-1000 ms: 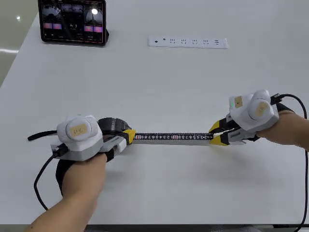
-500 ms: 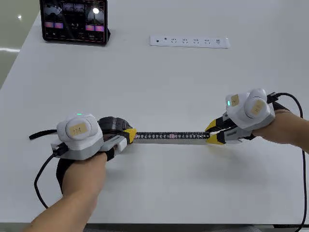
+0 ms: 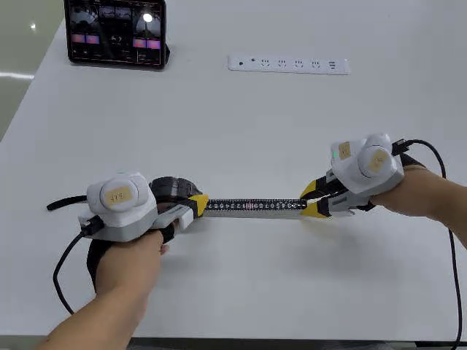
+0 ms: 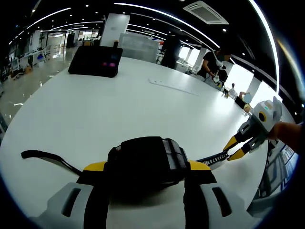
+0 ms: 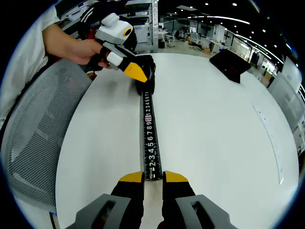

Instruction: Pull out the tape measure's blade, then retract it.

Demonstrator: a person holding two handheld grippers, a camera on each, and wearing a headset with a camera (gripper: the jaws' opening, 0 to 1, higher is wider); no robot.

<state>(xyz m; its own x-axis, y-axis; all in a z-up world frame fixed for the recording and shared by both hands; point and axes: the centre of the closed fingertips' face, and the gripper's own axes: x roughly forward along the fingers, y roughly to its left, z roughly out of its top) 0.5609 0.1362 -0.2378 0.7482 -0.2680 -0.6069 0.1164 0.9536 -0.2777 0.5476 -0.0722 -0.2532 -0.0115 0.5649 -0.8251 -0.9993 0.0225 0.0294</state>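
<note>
A black tape measure case (image 3: 174, 191) rests on the white table, and my left gripper (image 3: 191, 206) is shut on the case (image 4: 145, 160). Its black blade (image 3: 254, 205) with white numerals runs rightward along the table. My right gripper (image 3: 309, 203) is shut on the blade's end hook. In the right gripper view the blade (image 5: 149, 136) stretches from my yellow-tipped jaws at the right gripper (image 5: 153, 179) away to the case (image 5: 146, 71). From the left gripper view, the right gripper (image 4: 236, 148) holds the blade tip at the right.
A tablet (image 3: 115, 33) with a lit screen stands at the table's (image 3: 241, 124) far left. A white power strip (image 3: 288, 64) lies at the back centre. Cables trail from both grippers. A grey mesh chair (image 5: 33, 138) sits by the table edge in the right gripper view.
My right gripper has moved left toward the case, so the exposed blade is shorter. The left gripper and case have stayed put.
</note>
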